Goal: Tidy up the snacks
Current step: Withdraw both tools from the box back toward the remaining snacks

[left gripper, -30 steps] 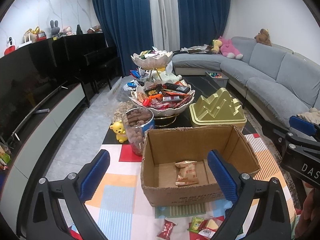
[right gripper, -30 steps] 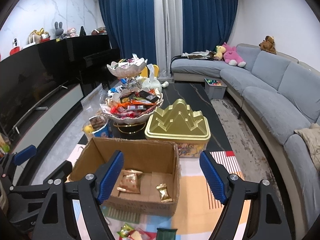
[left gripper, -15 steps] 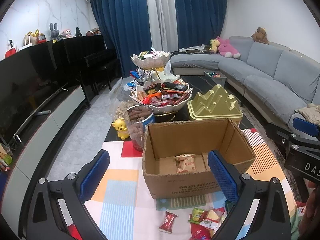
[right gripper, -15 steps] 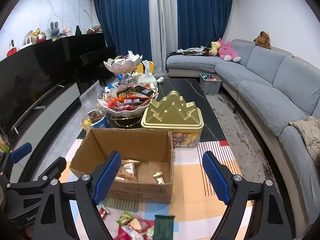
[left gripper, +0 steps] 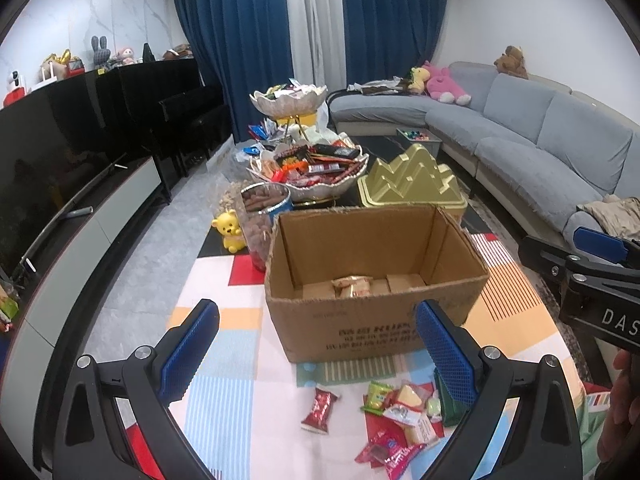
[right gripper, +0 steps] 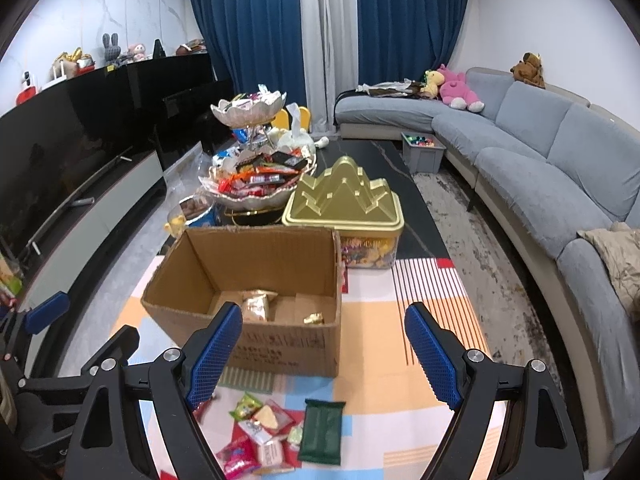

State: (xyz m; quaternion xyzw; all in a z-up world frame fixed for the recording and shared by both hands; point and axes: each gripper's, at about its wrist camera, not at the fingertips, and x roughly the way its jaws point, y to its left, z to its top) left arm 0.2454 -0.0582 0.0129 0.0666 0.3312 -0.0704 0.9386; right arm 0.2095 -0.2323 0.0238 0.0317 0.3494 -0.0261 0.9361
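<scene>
Tabletop — snacks (right gripper: pixel 276 432) beneath right tongs (right gripper: pixel 324 352).

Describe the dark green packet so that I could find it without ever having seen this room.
Start at the open cardboard box on the colourful patterned mat. Just in front of it, on the near side, lies a small heap of loose snacks. The dark green packet lies flat at the heap's right edge: the largest there, plain and rectangular beside small bright wrappers.

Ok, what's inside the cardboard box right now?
Inside the cardboard box: a pale snack packet and a small gold-wrapped sweet on its floor. The near wall hides the front strip.
</scene>
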